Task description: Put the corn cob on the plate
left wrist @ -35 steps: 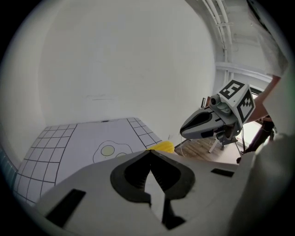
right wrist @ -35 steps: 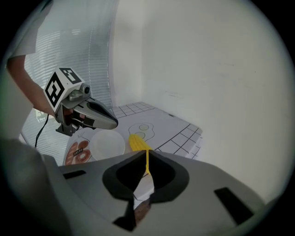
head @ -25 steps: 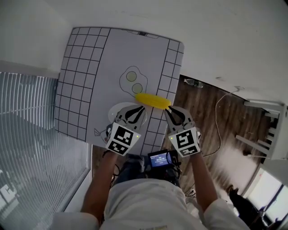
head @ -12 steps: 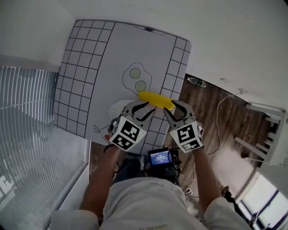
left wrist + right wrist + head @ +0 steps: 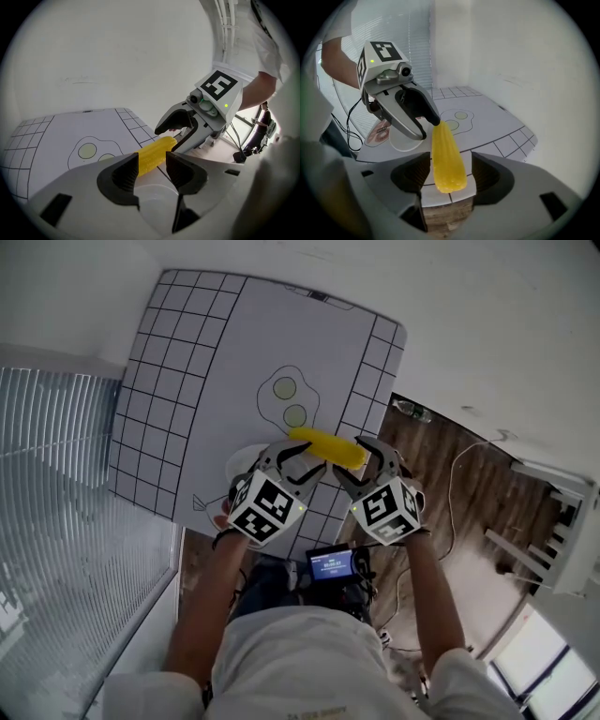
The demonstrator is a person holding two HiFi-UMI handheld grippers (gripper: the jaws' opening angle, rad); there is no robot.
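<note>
Both grippers have advanced up the mat (image 5: 216, 362) toward the egg drawing (image 5: 289, 399) since a second ago. They now stand closer round the cob (image 5: 446, 154), which has shifted little against that drawing. Jaws on both tools have just been opening, with the cob between them in each case.

Left gripper (image 5: 152, 170): jaws wide. The cob's narrow end enters the gap. A clear space shows between it and the right-hand pad; its other side passes behind the left-hand pad (image 5: 128, 173), so contact there cannot be confirmed.

Right gripper (image 5: 449, 176): jaws wide. The cob's thick end sits midway in the gap, with space on both sides and neither pad pressing on it.

Cob, condition: bright, even yellow throughout, with straight rows of small kernels running lengthwise. It tapers from a blunt, dimpled butt at the right gripper to a narrower tip at the left gripper.

Cob, position: in the head view it spans from one tool to the other, across the mat's right gridded border and just below the egg drawing. Its thick end reaches the mat's edge, with wooden floor (image 5: 441, 484) showing beyond. Whether it rests on the mat cannot be told.

Plate (image 5: 401, 140): white and round, at the mat's near edge, partly covered by the left gripper. The cob's tip lies beside its rim; the rest of the cob is clear of the plate.
</note>
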